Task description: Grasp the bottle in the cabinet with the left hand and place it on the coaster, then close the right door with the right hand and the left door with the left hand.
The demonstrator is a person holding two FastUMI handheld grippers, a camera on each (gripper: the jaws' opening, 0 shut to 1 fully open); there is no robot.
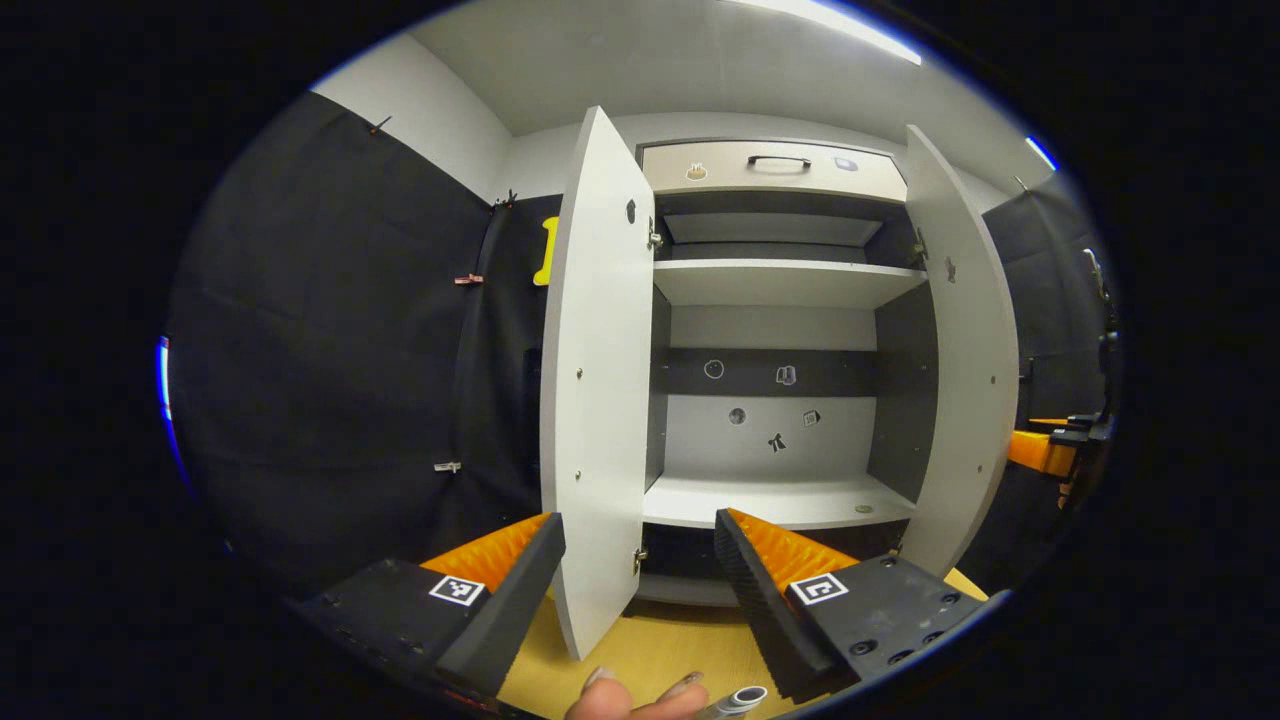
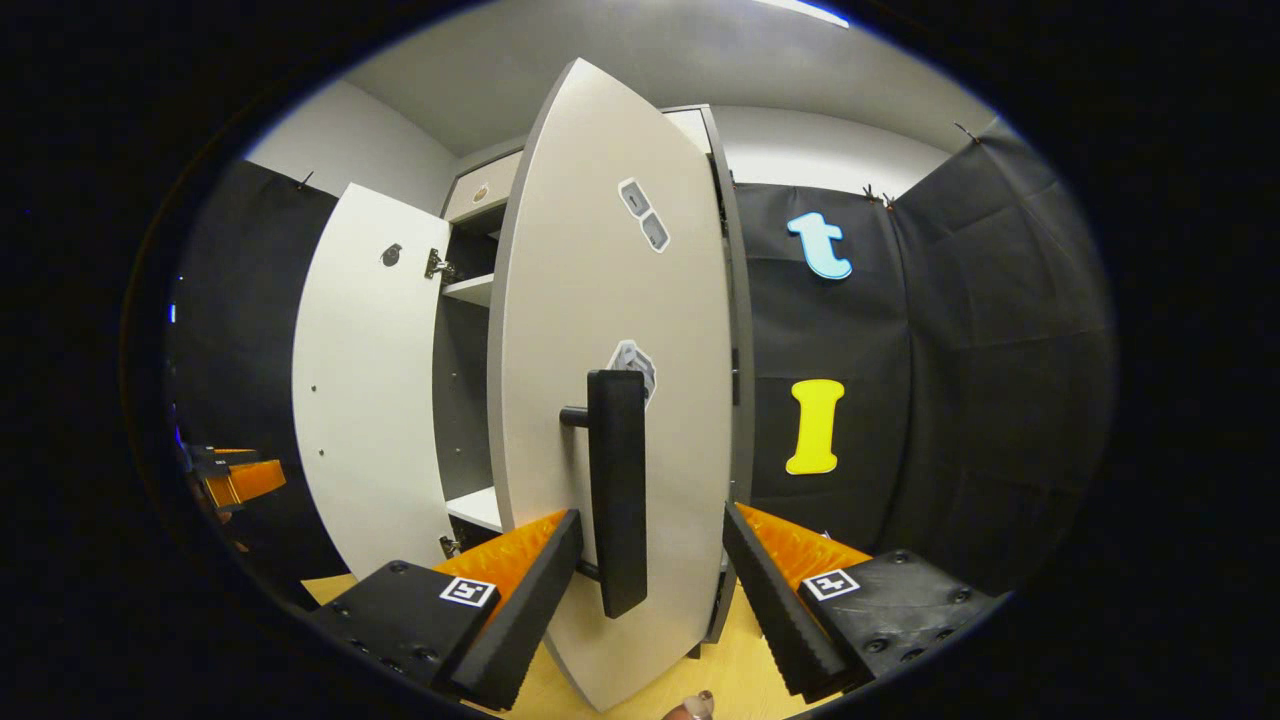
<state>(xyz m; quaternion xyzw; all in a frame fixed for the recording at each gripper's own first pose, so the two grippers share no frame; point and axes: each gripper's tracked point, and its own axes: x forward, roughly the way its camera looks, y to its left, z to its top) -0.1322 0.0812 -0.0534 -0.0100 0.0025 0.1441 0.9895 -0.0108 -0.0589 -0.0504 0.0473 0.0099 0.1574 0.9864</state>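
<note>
Cabinet (image 1: 780,330): 2 doors, both standing open; shelves bare in the left gripper view; no bottle or coaster to be made out in either view, so their whereabouts cannot be told.

Item 1, left door (image 1: 595,400): swung out, edge-on toward the left gripper view, its lower corner over the wooden surface (image 1: 650,650).

Item 2, left gripper (image 1: 640,590): fingers spread wide, grasping nothing, levelled at the cabinet's lower shelf (image 1: 770,500), the left door's edge between its fingers. A fingertip (image 1: 600,685) shows at the bottom edge.

Item 3, right door (image 2: 610,400): open, outer face to the right gripper view, black handle (image 2: 617,490) upright near its lower half.

Item 4, right gripper (image 2: 650,590): fingers released, straddling the handle's lower end without touching, held level and square to the door.

Step in hand, judged: closing the right door.

Risks, judged: a push off the handle's line could glance off; a hard swing could slam the door; the left gripper, near the opening, could be caught.
</note>
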